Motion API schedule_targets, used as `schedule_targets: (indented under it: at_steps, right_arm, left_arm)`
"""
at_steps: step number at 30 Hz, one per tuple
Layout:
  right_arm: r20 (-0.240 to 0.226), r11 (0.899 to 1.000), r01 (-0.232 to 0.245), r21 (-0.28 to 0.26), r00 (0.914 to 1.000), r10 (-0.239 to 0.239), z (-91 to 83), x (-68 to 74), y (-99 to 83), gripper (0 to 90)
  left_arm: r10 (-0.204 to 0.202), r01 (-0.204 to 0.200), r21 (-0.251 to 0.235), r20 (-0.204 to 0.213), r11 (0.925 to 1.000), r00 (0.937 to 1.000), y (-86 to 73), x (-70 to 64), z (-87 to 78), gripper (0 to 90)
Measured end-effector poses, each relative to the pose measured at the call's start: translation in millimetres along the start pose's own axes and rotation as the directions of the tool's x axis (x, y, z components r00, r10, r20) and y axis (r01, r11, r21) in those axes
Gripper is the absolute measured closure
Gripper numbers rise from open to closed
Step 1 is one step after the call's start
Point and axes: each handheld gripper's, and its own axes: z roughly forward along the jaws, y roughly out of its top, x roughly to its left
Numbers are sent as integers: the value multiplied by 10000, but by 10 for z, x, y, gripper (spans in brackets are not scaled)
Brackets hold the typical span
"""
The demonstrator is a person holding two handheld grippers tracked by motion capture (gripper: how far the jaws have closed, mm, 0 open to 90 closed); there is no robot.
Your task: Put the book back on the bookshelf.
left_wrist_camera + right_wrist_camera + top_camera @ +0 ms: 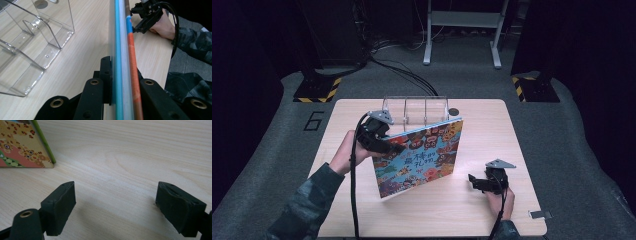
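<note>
Colourful picture book [419, 157] stands on edge mid-desk, tilted, long axis running from near-left to far-right, cover facing you. Your left gripper [393, 146] has fingers [106, 75] clamped on book's upper left edge. Clear acrylic rack [415, 109] just behind book, at far desk [492, 125] edge. Your right gripper [473, 181] rests low on desk, fingers [62, 202] wide apart, holding nothing; bare wood between it and book corner.

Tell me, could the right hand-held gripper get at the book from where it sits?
Probably yes: the right hand-held gripper is open, and bare table lies between it and the book.
</note>
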Motion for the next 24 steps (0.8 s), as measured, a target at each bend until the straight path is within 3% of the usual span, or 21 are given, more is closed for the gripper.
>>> schedule_targets:
  at_steps: [1,7,16,21,24]
  right_arm:
    - [-7,10000,1,9,10000,-1,0,1,0,160]
    - [-10,10000,-25,13,10000,25,1,0,0,163]
    - [-8,10000,-38,6,10000,38,1,-1,0,168]
    - [19,10000,-26,24,10000,26,1,0,1,169]
    - [30,10000,-9,30,10000,9,2,0,1,169]
  left_arm:
    - [127,-127,95,-40,9999,9999,26,7,-8,803]
    - [-22,25,288,-114,9996,9999,136,26,-34,803]
    - [171,-101,914,-765,9958,9969,272,84,-179,804]
    - [246,-126,1008,-1182,9948,9927,298,103,-284,804]
    - [112,-7,960,-1094,9954,9939,294,116,-329,804]
